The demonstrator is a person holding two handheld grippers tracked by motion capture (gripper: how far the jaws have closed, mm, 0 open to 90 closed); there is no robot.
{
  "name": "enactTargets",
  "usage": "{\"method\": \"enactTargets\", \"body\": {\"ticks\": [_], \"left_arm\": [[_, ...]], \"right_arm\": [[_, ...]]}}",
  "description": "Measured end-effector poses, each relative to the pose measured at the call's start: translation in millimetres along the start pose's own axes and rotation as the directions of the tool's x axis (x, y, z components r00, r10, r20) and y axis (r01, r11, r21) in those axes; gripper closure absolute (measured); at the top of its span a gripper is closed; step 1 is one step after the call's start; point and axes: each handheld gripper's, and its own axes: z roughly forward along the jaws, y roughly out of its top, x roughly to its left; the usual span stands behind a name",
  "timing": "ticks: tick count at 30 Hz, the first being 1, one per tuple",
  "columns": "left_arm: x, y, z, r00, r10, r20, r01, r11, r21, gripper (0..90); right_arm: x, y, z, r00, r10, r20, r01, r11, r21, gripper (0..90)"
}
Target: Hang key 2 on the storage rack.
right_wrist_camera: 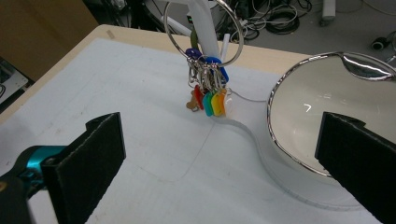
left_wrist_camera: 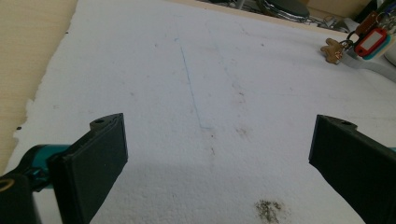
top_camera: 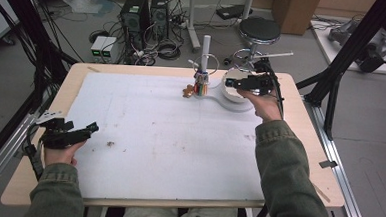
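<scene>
Person seated at light wooden table (top_camera: 37,170) w/ a white foam sheet (top_camera: 164,137) covering most of the top.

R gripper (top_camera: 231,83): held at far right of table, over the shiny metal bowl (top_camera: 230,93), pointing left toward the key stand. Jaws wide apart, nothing between them; in right gripper view they frame the bowl rim (right_wrist_camera: 280,140) and the keys. Not touching either, as far as I can tell.

Task item: bunch of coloured plastic key tags (red, teal, yellow, orange, white, blue) on a large metal ring (right_wrist_camera: 208,95), hanging on the white upright post (right_wrist_camera: 205,28) of a flat white stand (right_wrist_camera: 261,158). Stand base curves round and sits under the bowl. In high view the bunch (top_camera: 200,86) is at far centre of the sheet, just left of the bowl. A small brown figure-shaped charm (top_camera: 188,92) dangles at the bunch's low left, resting at the sheet.

L gripper (top_camera: 94,127): near left edge of sheet, low over it, well apart from the keys. Jaws spread open, empty; left gripper view looks along bare foam, charm and tags (left_wrist_camera: 359,44) far off at upper right.

Dark speck/stain on sheet (top_camera: 110,144), just right of L gripper; also seen between its jaws (left_wrist_camera: 268,210).
</scene>
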Motion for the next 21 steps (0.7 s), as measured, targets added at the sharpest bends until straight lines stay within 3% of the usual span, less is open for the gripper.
{"method": "enactTargets", "body": {"ticks": [21], "left_arm": [[-0.2,-0.1,-0.3,1.0000,-0.005,0.000,0.005,1.0000,-0.002,4.9]], "right_arm": [[-13.4,-39.7,-4.5,0.9998,0.021,0.002,-0.021,1.000,-0.014,0.7]]}}
